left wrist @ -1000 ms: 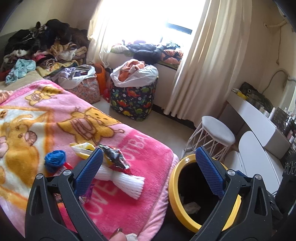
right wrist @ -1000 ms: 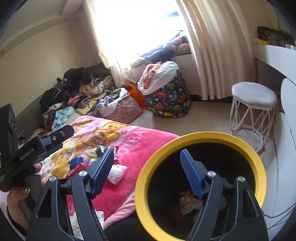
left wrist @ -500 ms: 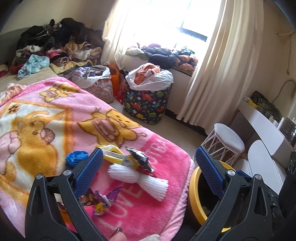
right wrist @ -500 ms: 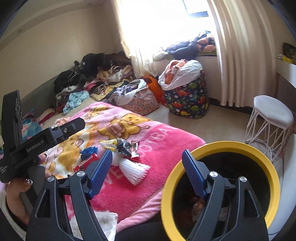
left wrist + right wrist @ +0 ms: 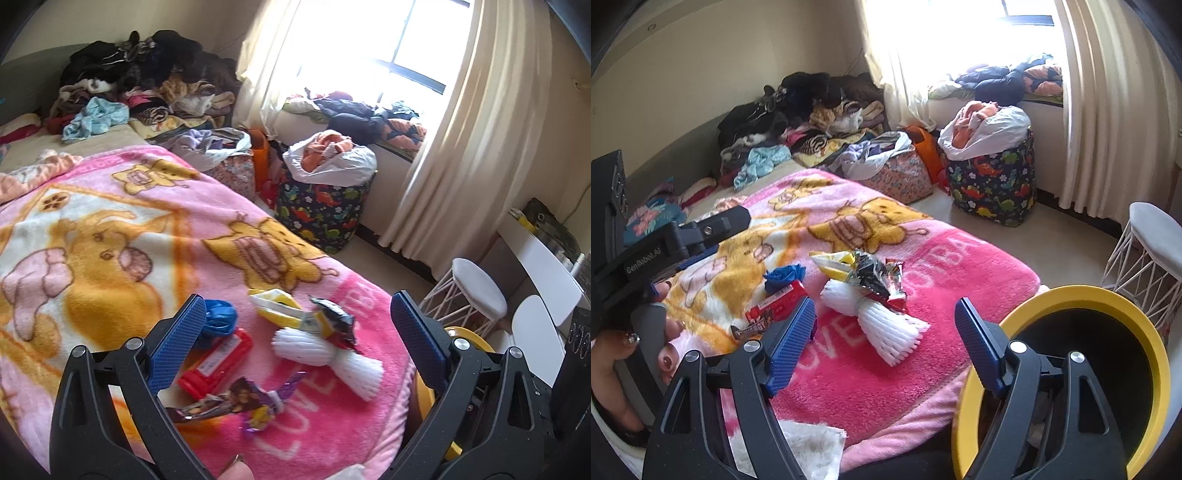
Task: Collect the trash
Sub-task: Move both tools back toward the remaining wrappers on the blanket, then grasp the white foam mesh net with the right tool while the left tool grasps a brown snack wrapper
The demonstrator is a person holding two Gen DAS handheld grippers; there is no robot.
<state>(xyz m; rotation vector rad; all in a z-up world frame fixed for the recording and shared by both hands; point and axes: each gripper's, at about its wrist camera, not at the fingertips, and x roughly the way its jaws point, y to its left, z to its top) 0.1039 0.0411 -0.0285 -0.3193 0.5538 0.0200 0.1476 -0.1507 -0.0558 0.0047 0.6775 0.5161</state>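
Trash lies on the pink blanket (image 5: 110, 236): a white foam net (image 5: 325, 350), a yellow wrapper (image 5: 277, 306), a dark foil wrapper (image 5: 336, 317), a red packet (image 5: 218, 362), a blue crumpled piece (image 5: 219, 321) and a purple wrapper (image 5: 236, 404). My left gripper (image 5: 299, 343) is open and empty above them. My right gripper (image 5: 886, 339) is open and empty over the foam net (image 5: 882, 325), beside the yellow-rimmed bin (image 5: 1067, 302). The bin's rim also shows in the left wrist view (image 5: 469, 330).
A dinosaur-print hamper (image 5: 321, 214) and a floral bag (image 5: 236, 170) stand on the floor past the bed. A white stool (image 5: 476, 291) and white desk (image 5: 543, 254) are at the right. Clothes pile at the bed's far end (image 5: 147, 85). Curtains (image 5: 454, 129) hang by the window.
Both grippers have swung left, away from the bin and over the trash on the blanket. The red packet and purple wrapper have come into view. Both stay open.
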